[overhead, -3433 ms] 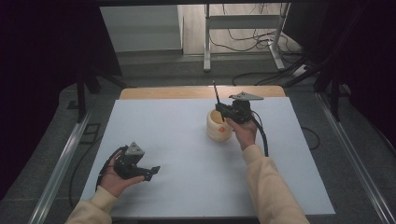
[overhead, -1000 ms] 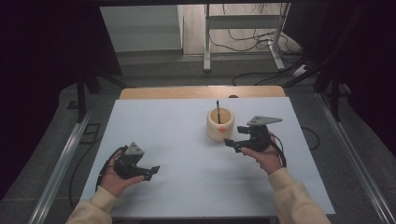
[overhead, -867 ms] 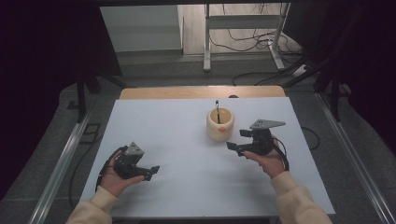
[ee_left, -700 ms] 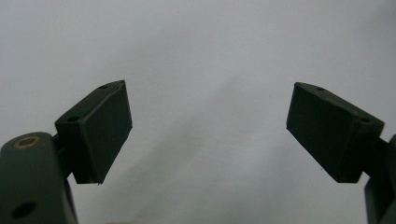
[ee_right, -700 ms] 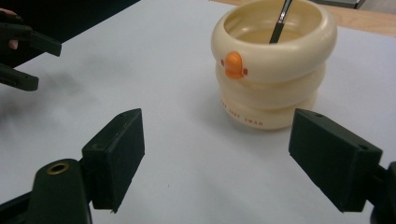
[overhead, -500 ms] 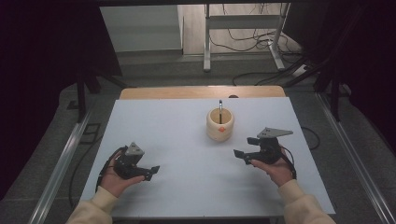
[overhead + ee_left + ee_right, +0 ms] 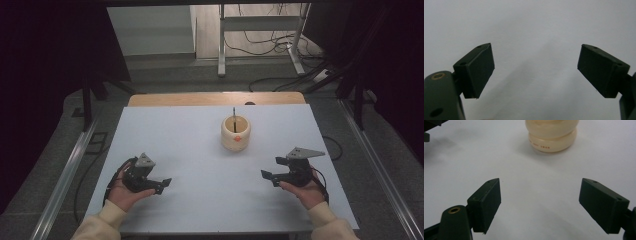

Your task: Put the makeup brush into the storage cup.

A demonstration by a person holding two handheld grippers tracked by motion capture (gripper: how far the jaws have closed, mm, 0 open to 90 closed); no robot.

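A cream, rounded pot (image 7: 235,134) stands on the white table (image 7: 200,150), right of centre toward the back, with a thin dark stick (image 7: 233,114) upright in it. My right gripper (image 7: 270,178) rests low at the near right, open and holding nothing, well apart from the pot. In the right gripper view the pot's base (image 7: 552,135) sits ahead of the open right gripper (image 7: 539,202). At the near left my left gripper (image 7: 162,185) is held open over bare table. The left gripper view has the left gripper (image 7: 535,72) spread wide, nothing between its jaws.
A wooden strip (image 7: 215,98) runs along the table's far edge. Metal rails (image 7: 65,175) flank both sides. Beyond the table stand a metal frame's legs (image 7: 260,40) and loose floor cables (image 7: 280,47). The other gripper's dark body (image 7: 431,125) shows at the top left of the right gripper view.
My right gripper has left the pot, where it held the stick, and drawn back to the near right, open. The stick stays in the pot. The left gripper has not moved.
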